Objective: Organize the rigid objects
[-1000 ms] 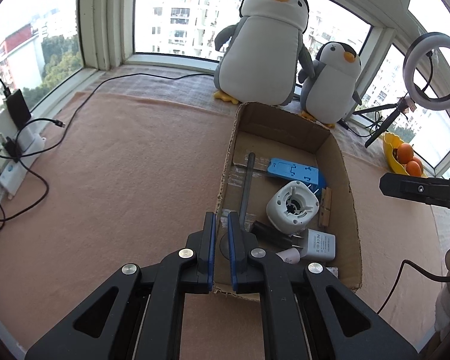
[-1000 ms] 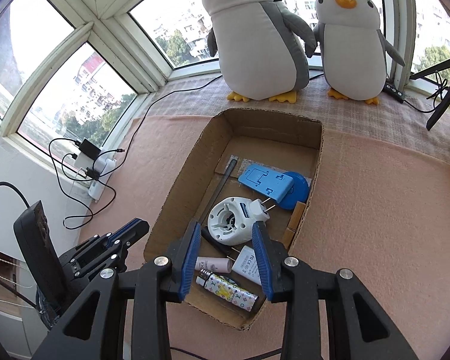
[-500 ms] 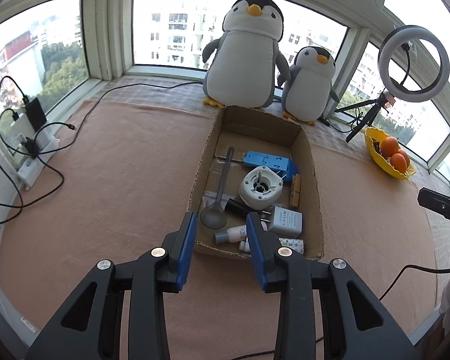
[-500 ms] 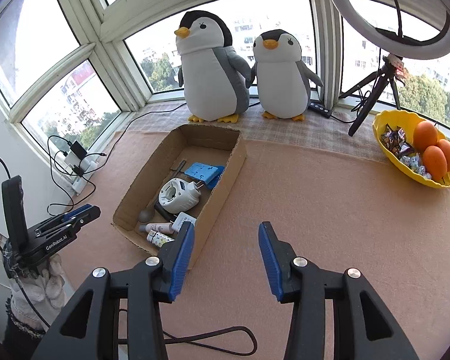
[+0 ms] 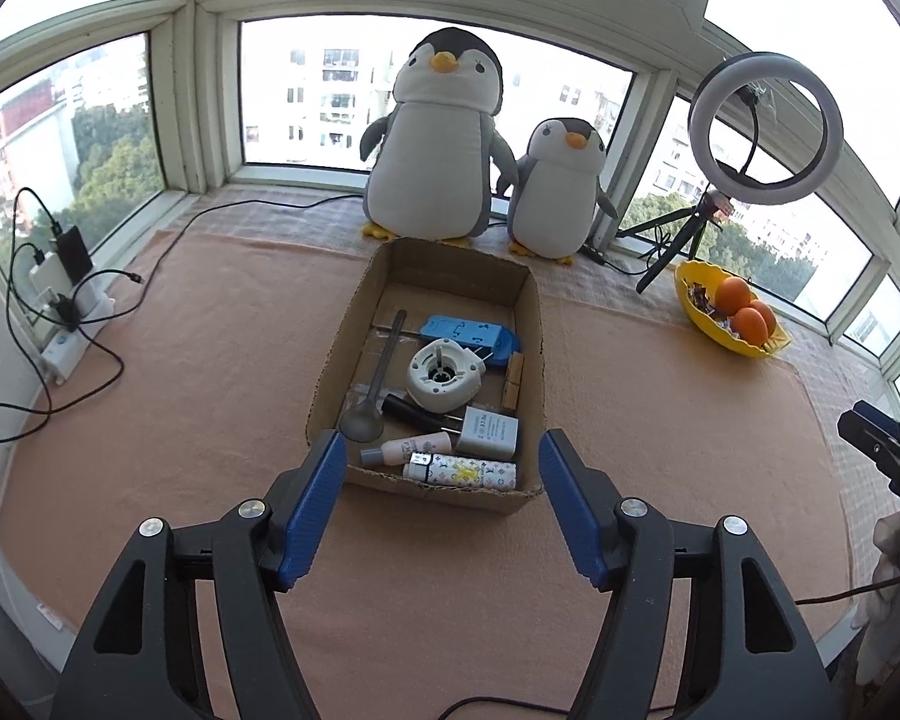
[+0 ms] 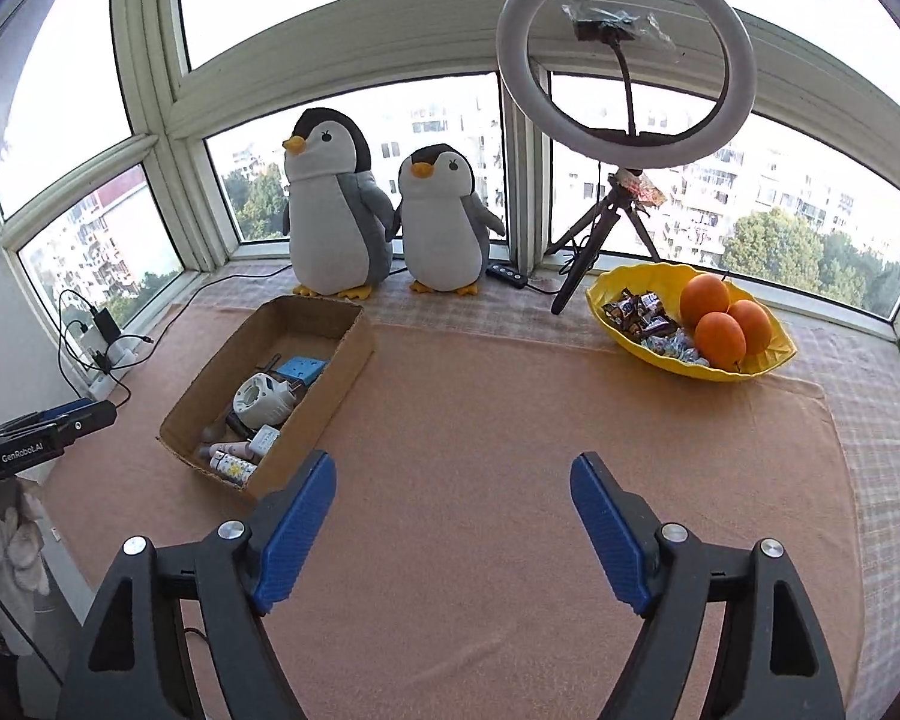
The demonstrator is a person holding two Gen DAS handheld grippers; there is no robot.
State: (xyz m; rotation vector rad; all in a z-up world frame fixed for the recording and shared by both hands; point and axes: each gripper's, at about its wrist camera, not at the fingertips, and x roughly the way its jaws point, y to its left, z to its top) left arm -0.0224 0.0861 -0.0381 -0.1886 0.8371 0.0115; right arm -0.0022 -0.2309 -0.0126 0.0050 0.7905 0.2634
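My left gripper [image 5: 441, 468] hangs spread wide and holds nothing, just short of the near wall of the cardboard box [image 5: 528, 324]; my right gripper [image 6: 453, 495] is likewise spread and bare over the pink cloth [image 6: 480, 396], well to the right of the box; inside the box lie a grey spoon [image 5: 373, 387], a white round device [image 5: 443, 369], a blue stand [image 5: 465, 333], a white charger [image 5: 489, 433], a small bottle [image 5: 408, 450] and a patterned tube [image 5: 462, 471] against the near wall.
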